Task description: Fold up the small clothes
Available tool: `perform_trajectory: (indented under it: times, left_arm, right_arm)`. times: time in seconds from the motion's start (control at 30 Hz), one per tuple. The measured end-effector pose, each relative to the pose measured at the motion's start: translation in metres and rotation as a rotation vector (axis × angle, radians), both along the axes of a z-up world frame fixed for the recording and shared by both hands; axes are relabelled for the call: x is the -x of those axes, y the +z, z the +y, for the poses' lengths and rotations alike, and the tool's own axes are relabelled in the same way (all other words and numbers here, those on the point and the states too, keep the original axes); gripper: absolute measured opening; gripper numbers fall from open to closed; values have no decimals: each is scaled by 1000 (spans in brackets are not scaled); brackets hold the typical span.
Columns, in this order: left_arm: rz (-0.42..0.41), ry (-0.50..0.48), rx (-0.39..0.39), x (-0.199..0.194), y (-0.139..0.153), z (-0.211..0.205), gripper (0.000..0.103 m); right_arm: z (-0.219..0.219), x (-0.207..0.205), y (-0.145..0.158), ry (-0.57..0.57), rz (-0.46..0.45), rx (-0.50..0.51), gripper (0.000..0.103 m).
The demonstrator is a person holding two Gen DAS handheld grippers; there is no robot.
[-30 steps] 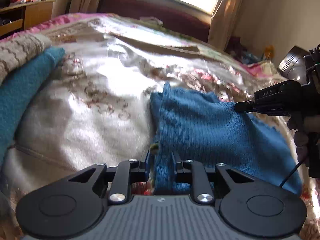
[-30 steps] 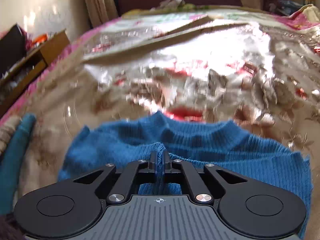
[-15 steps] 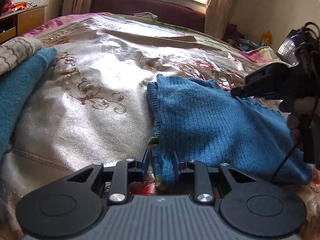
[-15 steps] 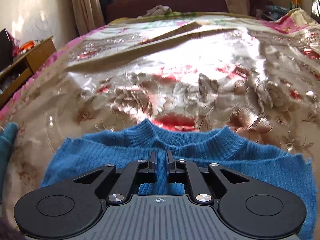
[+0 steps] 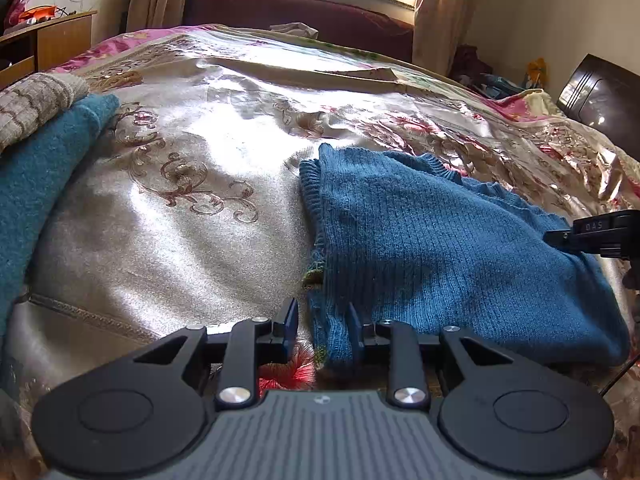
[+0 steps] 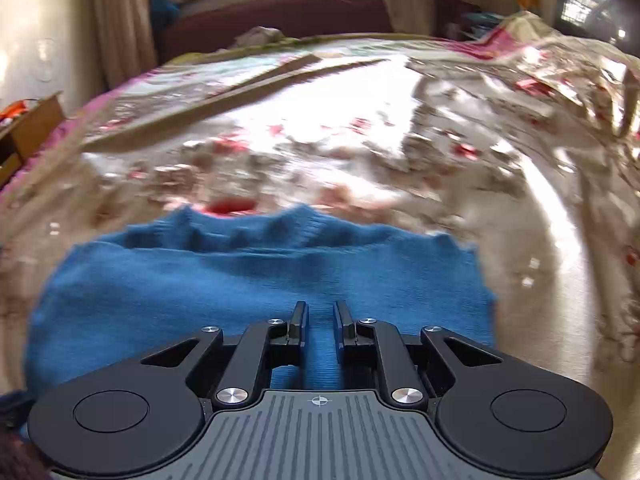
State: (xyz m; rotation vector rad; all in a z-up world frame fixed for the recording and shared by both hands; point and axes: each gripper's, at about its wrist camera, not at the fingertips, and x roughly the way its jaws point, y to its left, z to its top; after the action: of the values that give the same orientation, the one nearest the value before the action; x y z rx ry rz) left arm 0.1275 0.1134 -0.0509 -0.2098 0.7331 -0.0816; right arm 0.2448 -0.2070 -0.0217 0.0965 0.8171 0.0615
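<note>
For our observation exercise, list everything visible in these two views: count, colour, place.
blue knit sweater: one, blue, lying folded on the bedspread
bedspread: one, shiny beige with floral pattern, covering the bed
teal garment: one, teal, left edge
striped knit: one, beige-brown, atop the teal garment
wooden cabinet: one, brown, far left
left hand-held gripper: black, open, sweater edge between its fingers
right hand-held gripper: black, open over the sweater

Blue knit sweater (image 5: pixel 432 248): small, ribbed, mid-blue, one piece. Lies folded and mostly flat on a shiny floral bedspread (image 5: pixel 192 208), ribbed neckline toward the far side, layers doubled along its left edge. Surface gently rumpled near the collar; a little greenish trim shows at the near left hem. Right wrist view blurred.
</note>
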Motion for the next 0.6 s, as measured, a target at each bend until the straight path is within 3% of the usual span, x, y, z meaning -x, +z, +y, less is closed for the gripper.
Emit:
perform_trajectory:
  times: [0.13,0.27,0.43,0.6]
  left_arm:
    - [-6,1,-23,1,0,-3,33]
    - [-5,18,-2,5,4,0,33]
    - [15,28,-30,7,4,-1,33]
    - [37,50,-21,12,5,1,34]
  right_arm:
    - [-22,-2,5,-53,3,-87,15]
    - [-17,8,17,-17,-38,-98,17]
    - [-14,5,1,-15,40,-76,17]
    - [-1,11,16,18,2,-109,20]
